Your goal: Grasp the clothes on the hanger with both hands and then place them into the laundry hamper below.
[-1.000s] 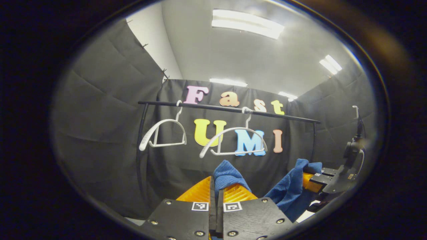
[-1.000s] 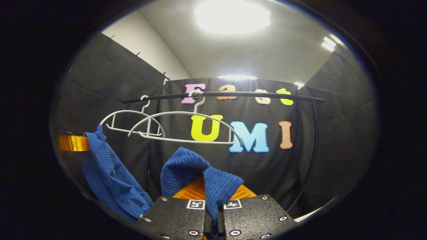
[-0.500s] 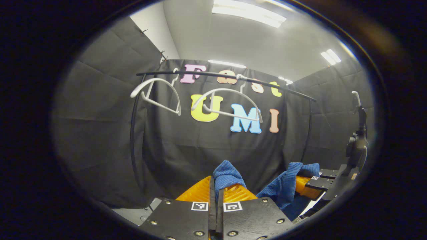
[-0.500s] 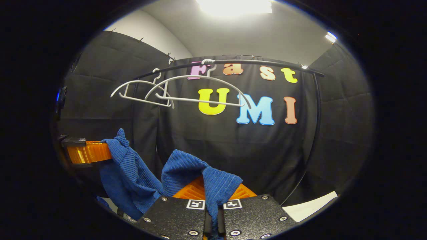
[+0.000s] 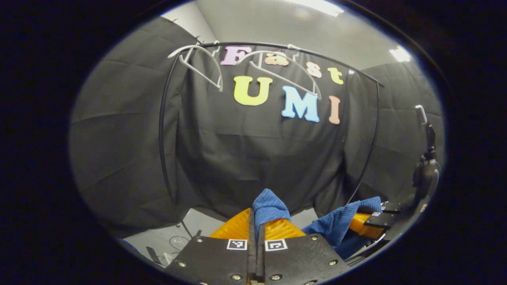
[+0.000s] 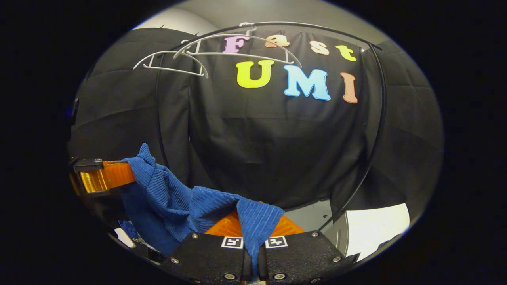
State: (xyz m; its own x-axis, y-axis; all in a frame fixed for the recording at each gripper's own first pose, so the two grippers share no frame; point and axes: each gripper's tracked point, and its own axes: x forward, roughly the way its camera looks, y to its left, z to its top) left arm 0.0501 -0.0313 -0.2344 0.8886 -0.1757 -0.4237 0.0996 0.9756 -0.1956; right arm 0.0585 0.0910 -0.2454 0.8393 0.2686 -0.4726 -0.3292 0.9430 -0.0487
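In the left gripper view, the left gripper (image 5: 257, 227) has its orange ribbed fingers (image 5: 237, 228) pinched together on a fold of the blue ribbed knit garment (image 5: 270, 206). The cloth sags to the right, where the right gripper (image 5: 362, 221) clamps its other end. In the right gripper view, the right gripper's orange fingers likewise squeeze a flap of the garment, which stretches left to the other gripper. Farther back, two bare white plastic hangers (image 6: 237, 45) hang high on the black metal rail (image 6: 301, 27) before the black cloth wall.
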